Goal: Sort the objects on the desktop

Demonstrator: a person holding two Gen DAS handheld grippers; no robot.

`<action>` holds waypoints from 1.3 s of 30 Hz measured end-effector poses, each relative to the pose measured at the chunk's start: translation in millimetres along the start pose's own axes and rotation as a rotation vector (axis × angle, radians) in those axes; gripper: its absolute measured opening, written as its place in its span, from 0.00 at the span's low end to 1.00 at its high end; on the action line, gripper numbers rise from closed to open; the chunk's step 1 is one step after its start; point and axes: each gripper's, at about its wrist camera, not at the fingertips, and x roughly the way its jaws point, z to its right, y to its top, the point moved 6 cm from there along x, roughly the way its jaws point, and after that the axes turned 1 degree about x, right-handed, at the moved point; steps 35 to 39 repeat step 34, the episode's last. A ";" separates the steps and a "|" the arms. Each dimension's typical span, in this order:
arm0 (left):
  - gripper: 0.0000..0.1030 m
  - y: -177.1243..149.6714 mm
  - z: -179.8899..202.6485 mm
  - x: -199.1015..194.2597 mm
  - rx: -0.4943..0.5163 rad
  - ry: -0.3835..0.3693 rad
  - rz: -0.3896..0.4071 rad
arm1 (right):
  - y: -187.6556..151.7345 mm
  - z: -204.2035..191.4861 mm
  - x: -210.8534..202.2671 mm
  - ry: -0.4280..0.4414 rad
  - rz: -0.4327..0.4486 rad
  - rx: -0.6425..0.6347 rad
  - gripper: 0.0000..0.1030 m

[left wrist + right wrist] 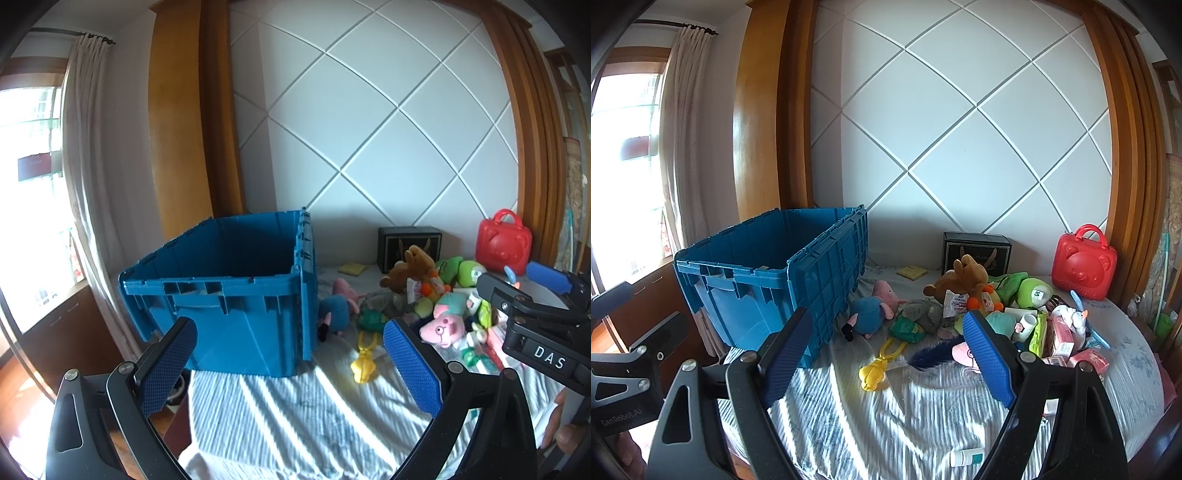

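An open blue crate (229,306) (757,295) stands on the left of the cloth-covered table (905,413). To its right lies a heap of toys: a brown bear plush (964,277), a green plush (1030,291), a pink pig plush (443,326) and a blue-bodied pig plush (871,314). A yellow toy (877,369) and a dark blue feather (934,356) lie in front. My left gripper (291,365) is open near the crate's front corner, holding nothing. My right gripper (888,354) is open and bare, short of the heap; its fingers also show in the left wrist view.
A red bear-faced case (1084,264) and a black box (977,251) stand at the back by the wall, with a yellow note pad (912,272) beside them. Pink boxes (1062,339) lie at the heap's right. A small white bottle (967,457) lies near the front edge.
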 end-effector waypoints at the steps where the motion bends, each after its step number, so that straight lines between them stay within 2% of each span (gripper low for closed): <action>1: 0.99 -0.2 0.1 0.4 0.000 -0.001 -0.001 | 0.0 0.1 0.2 0.000 -0.001 0.001 0.81; 24: 0.99 -4.2 -2.0 5.4 -0.009 -0.013 -0.021 | -1.2 -3.2 1.5 0.006 -0.010 0.005 0.81; 30: 0.99 -5.4 -0.1 1.9 -0.005 -0.041 0.002 | -0.8 -3.0 -0.1 0.006 -0.006 0.009 0.81; 39: 0.99 -5.8 -0.1 0.8 -0.007 -0.045 0.002 | -0.1 -3.0 -2.0 0.008 -0.001 0.013 0.81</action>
